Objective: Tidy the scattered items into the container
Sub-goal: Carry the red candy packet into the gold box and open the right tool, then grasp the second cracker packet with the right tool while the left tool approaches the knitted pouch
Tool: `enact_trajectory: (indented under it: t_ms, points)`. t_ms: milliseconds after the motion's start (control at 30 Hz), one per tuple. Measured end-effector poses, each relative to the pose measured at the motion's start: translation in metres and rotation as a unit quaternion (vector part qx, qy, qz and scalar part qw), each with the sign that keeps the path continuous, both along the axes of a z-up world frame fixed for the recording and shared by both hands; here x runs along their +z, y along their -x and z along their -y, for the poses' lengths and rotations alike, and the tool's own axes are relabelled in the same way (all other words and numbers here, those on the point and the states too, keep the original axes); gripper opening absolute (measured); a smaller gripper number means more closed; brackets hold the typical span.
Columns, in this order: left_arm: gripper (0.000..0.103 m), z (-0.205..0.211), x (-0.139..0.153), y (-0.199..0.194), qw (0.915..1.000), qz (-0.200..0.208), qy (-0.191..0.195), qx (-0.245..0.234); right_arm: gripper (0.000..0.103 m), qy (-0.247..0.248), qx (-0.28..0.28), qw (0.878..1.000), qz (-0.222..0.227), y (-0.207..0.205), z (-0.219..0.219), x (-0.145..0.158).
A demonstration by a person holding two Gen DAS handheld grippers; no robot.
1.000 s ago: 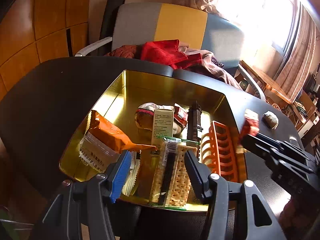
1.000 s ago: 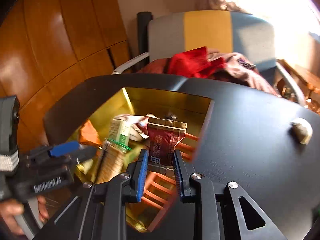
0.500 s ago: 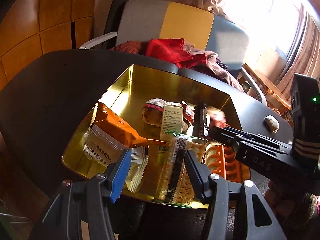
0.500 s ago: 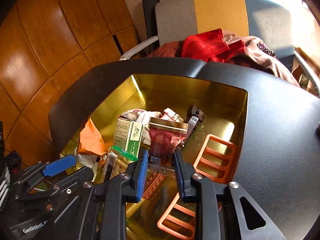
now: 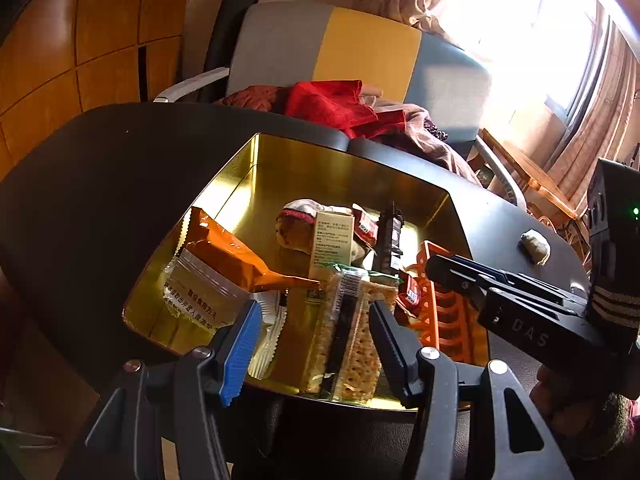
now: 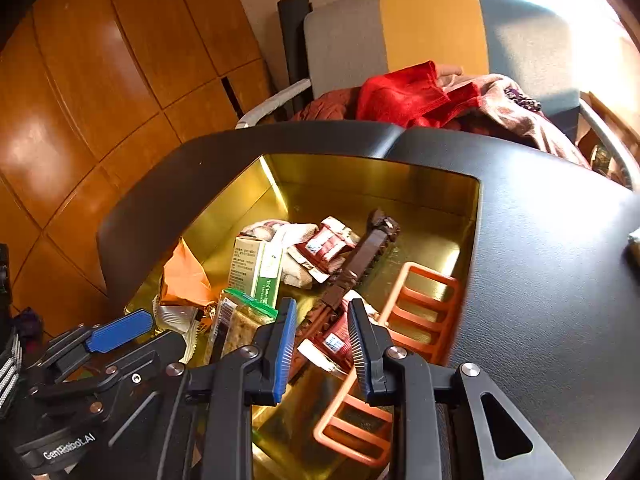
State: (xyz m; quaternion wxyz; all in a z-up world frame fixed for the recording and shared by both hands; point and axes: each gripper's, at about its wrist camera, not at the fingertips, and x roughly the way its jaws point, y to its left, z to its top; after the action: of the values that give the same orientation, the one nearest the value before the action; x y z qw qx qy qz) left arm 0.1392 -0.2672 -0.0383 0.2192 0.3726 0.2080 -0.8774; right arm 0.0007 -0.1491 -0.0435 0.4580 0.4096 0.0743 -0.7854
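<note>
A gold tin [image 5: 256, 168] [image 6: 360, 168] sits on the black table and holds several items: an orange snack bag [image 5: 224, 256], a cracker pack [image 5: 352, 332], a green-white box [image 5: 332, 240], an orange rack [image 6: 424, 304], a dark brick bar [image 6: 360, 260]. My left gripper [image 5: 312, 344] is open and empty over the tin's near edge. My right gripper [image 6: 322, 344] is open above the tin. The dark red sachet [image 6: 338, 340] lies in the tin just beyond its fingers, free of them.
A small pale lump [image 5: 534, 246] lies on the black table [image 6: 540, 280] right of the tin. A chair [image 5: 360, 52] piled with red and brown cloths stands behind the table. Wooden panels [image 6: 100, 80] are at the left.
My right gripper carried the dark red sachet over the tin, lowered, then opened. The sachet now lies in the tin. My left gripper stayed open in place.
</note>
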Motion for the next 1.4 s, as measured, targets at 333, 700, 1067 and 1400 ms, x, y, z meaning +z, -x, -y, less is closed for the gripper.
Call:
enact_trajectory:
  t_ms: [333, 700, 1067, 1400]
  points:
    - [0.057, -0.045, 0.014, 0.034, 0.9971, -0.005, 0.007, -0.075, 0.028, 0.015, -0.132, 0.991, -0.014, 0.026, -0.100, 0.009]
    - [0.058, -0.144, 0.038, 0.125, 0.9758, -0.006, 0.020, -0.218, 0.028, 0.007, -0.356, 0.934, -0.013, 0.069, -0.281, 0.000]
    - [0.063, -0.237, 0.032, 0.250, 0.9472, 0.025, 0.037, -0.318, 0.046, -0.016, -0.488, 0.873, 0.001, 0.090, -0.391, -0.019]
    - [0.063, -0.273, 0.017, 0.340, 0.9374, 0.042, 0.069, -0.339, 0.050, -0.028, -0.502, 0.864, -0.007, 0.106, -0.417, -0.027]
